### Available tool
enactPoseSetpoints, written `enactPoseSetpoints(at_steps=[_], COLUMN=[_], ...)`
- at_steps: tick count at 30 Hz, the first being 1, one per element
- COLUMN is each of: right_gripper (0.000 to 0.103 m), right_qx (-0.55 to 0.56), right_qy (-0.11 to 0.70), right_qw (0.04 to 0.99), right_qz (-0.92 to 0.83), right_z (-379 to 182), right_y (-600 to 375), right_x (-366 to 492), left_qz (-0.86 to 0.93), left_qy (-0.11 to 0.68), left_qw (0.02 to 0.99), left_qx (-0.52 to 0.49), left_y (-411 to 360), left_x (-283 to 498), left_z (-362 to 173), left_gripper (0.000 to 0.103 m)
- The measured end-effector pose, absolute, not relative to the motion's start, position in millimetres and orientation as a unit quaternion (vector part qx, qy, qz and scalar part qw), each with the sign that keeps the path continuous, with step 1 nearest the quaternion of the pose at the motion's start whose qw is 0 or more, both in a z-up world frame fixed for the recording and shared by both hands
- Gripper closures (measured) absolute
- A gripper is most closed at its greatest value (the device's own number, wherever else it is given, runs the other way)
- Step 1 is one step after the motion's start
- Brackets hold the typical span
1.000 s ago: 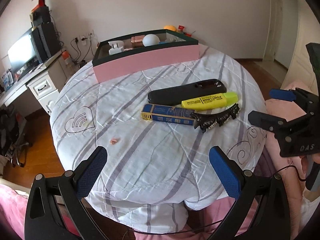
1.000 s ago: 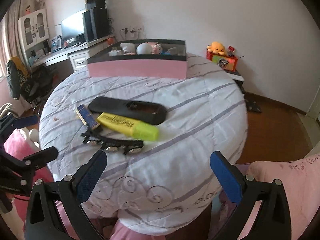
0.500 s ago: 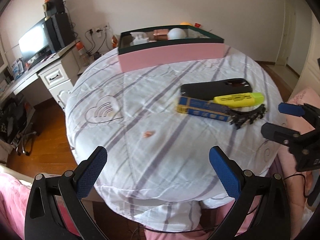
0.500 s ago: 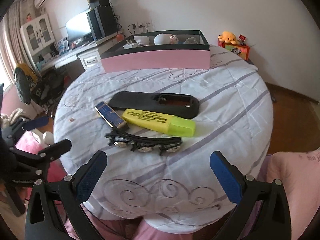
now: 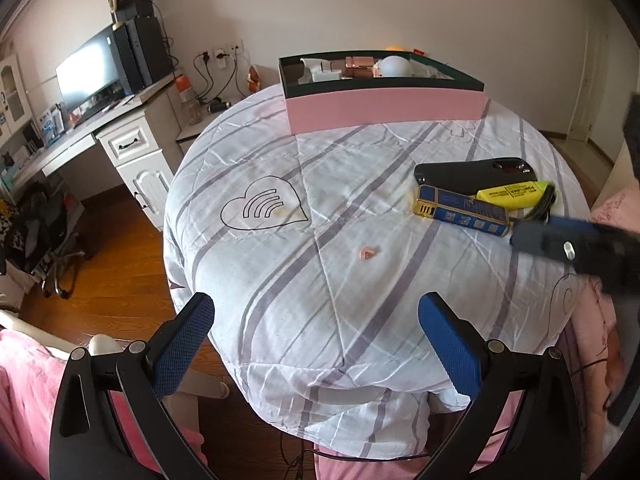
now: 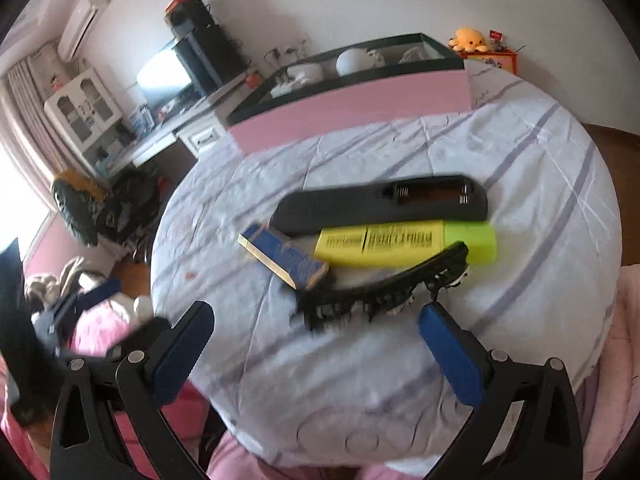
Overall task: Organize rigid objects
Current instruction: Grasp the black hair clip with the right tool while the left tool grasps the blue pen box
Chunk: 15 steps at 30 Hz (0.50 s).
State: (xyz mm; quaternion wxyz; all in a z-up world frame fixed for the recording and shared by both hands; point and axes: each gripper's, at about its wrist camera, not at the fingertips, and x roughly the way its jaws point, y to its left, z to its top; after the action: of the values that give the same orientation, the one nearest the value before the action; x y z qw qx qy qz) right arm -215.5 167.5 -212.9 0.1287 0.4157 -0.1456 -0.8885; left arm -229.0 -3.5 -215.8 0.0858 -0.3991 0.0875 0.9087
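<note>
Right tongs [image 6: 316, 344] have closed in on hair clip [image 6: 384, 292]; both tongs wide.

A round table under a striped white quilt [image 5: 320, 248] fills the middle. Left of it stands a white desk [image 5: 132, 136] carrying a monitor [image 5: 90, 70] and black speakers [image 5: 140, 50]. Beyond its far right edge sits a yellow plush toy [image 6: 468, 38]. An air conditioner [image 6: 84, 20] hangs high on the wall to its left.

Pink box [image 5: 384, 110], yellow highlighter [image 6: 404, 242], black remote [image 6: 380, 204], blue-and-gold pack [image 6: 284, 256], grey-striped white cloth [image 5: 320, 240].
</note>
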Motion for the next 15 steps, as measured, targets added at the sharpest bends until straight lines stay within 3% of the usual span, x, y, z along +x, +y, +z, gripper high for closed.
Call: enactPoseSetpoints(at_steps=[5,11,15], right_gripper=[0.003,0.023,0.023], right_qx=[0.410,0.410,0.411], right_qy=[-0.100,-0.044,-0.043], right_qw=[0.113,0.100,0.101], right_qz=[-0.899,-0.905,-0.905], right_z=[-215.9,-217.6,-216.9], right_y=[164.2,169.2,185.2], right_x=[-232.5,-229.8,-226.0], left_qz=[0.906,0.904,0.904], left_qy=[0.086,0.082,0.058], left_qw=[0.087,0.087,0.101], left_qx=[-0.404,-0.410,-0.412], left_y=[-5.9,-7.6,-7.0], left_x=[-231.8,-235.9,-239.5], left_z=[-219.7,-223.0,-220.3], left_gripper=[0.000,0.000,0.000])
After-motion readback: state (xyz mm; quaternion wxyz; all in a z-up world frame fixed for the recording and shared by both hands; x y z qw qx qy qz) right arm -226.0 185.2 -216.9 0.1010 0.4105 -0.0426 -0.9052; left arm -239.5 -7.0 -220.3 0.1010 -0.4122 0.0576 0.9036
